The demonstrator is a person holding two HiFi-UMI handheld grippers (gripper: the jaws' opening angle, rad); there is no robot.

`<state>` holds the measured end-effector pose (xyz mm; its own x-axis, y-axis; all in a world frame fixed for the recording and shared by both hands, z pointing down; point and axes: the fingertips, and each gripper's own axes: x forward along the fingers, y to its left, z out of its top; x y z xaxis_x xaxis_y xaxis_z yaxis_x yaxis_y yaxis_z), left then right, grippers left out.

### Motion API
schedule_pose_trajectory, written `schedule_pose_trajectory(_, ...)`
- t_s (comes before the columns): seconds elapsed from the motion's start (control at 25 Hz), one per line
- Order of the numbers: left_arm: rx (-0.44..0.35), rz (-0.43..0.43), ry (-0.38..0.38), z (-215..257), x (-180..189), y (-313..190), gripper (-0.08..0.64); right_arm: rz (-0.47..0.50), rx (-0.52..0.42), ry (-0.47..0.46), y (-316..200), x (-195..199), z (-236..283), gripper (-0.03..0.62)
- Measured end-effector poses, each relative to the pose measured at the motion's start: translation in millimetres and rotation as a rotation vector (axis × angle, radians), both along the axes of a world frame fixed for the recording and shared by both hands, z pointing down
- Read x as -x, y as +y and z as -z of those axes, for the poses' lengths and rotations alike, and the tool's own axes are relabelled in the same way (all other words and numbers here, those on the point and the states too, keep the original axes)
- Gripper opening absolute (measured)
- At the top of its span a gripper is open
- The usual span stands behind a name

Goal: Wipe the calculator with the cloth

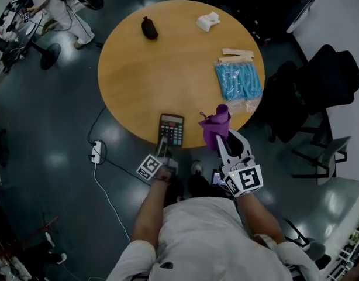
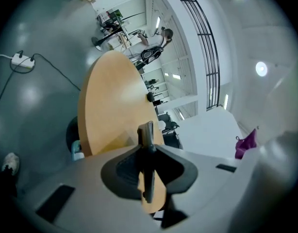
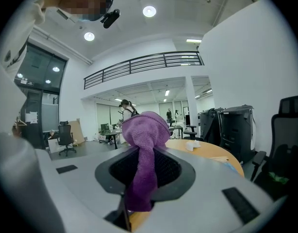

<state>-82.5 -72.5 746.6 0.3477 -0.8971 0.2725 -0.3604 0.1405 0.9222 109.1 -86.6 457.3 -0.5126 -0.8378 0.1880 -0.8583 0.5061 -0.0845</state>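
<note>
At the bottom of the head view the person [image 1: 197, 239] holds both tools out just short of the round wooden worktop [image 1: 138, 75].

The left gripper [image 1: 162, 148], low and left of centre, has its fingers drawn narrow onto the near end of the calculator [image 1: 171, 129]. The left gripper view shows the calculator edge-on, pinched between them. It lies about flat at the worktop's near rim, keys up. I cannot tell whether it rests on the wood or sits just above it.

The right gripper [image 1: 222, 140], low and right of centre, has its fingers closed on the purple cloth [image 1: 216, 123]. The cloth bunches out past the fingertips and trails down between them in the right gripper view. It hangs just to the right of the calculator, apart from it and at the worktop's edge.

Farther up on the right lies a blue packet [image 1: 238, 81], with pale flat packets [image 1: 237, 54] just above it. Near the far rim are a small black thing [image 1: 149, 28] at upper left and a white thing [image 1: 207, 21] at upper centre. A power strip [image 1: 96, 151] lies on the floor at the left.

As I judge it, both pick-ups are done, with the calculator steadied in one tool and the cloth ready in the other. No contact between them shows yet, so the wiping itself is all left: bring the cloth onto the keys and face and rub across.
</note>
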Motion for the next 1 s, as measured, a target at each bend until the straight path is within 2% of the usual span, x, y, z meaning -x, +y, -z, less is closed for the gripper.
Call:
schedule_pose_trajectory(0.12, -0.023, 0.034, 0.075, -10, 4, 6, 0.064, 0.006, 0.008, 0.01, 0, 1, -1, 0.086)
schedule_pose_trajectory(0.28, -0.038, 0.056, 0.126, -19, 5, 6, 0.066, 0.01, 0.013, 0.023, 2, 0, -1, 0.086)
schedule_pose_trajectory(0.52, -0.053, 0.048, 0.141, -23, 6, 0, 0.073, 0.001, 0.014, 0.022, 4, -2, -1, 0.086)
schedule_pose_trajectory(0.72, -0.035, 0.073, 0.151, -22, 10, -1, 0.081, 0.004, 0.012, 0.013, 5, -2, -3, 0.086)
schedule_pose_trajectory(1.0, 0.016, 0.046, 0.119, -12, 10, 1, 0.107, 0.003, 0.012, -0.004, 5, 1, -3, 0.086)
